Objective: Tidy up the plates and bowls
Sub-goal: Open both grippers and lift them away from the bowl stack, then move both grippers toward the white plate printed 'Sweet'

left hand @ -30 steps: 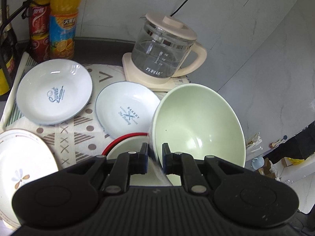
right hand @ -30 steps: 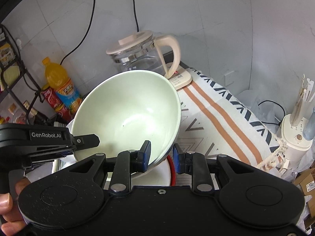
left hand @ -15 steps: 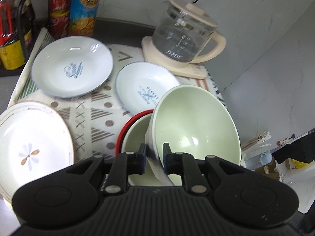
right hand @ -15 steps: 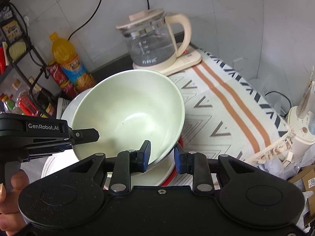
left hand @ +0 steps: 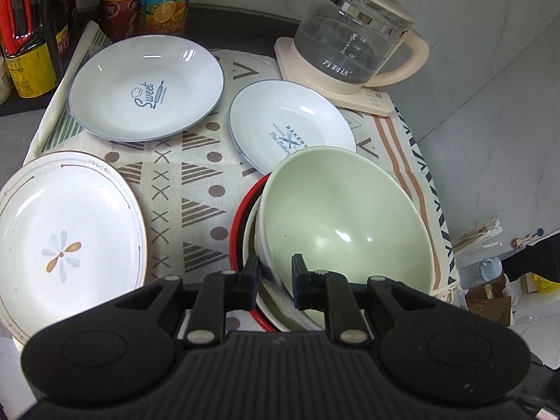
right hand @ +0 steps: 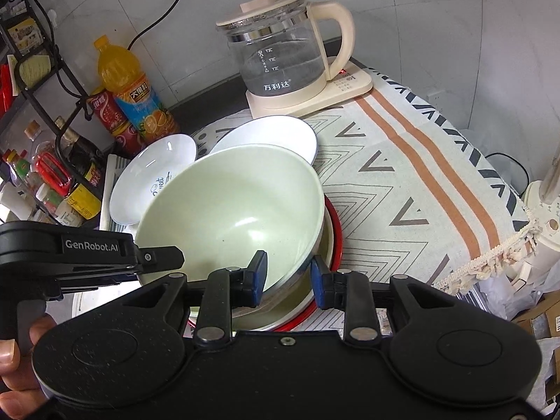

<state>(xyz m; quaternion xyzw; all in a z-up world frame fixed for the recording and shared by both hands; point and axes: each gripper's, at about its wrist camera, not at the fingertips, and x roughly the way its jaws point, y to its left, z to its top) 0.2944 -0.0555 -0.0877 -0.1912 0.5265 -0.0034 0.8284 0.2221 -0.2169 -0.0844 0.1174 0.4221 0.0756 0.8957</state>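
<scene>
So the pale green bowl [left hand: 344, 217] sat nested in a red-rimmed dish [left hand: 239, 224], slightly tilted, right at the near edge of the patterned cloth [left hand: 196, 171]. Both tools had it by the rim. The left gripper [left hand: 274, 273] had its 2 fingers straddling the bowl's near wall, 1 inside and 1 outside, but with a visible gap on the inner side, so I couldn't tell for sure whether it was really clamped or just loosely around it. Same deal with the right gripper [right hand: 288, 276]: the blue-padded left finger was inside the bowl against the wall, the right finger looked clear of the outside, so it looked parted around the rim rather than squeezing it.

Around it on the cloth were 3 other pieces. A white plate reading "Sweet" [left hand: 147, 87] sat at the back left, a smaller white plate reading "Bakery" [left hand: 290, 129] was just behind the green bowl with its near edge hidden by it, and a flower-print plate [left hand: 66, 241] lay at the left front, apart from the stack.

A glass kettle [right hand: 283, 56] stood on its cream base at the back of the cloth. An orange juice bottle [right hand: 129, 84] and a red can [right hand: 106, 112] stood by the wall, next to a black wire rack [right hand: 42, 80] of condiment bottles.
</scene>
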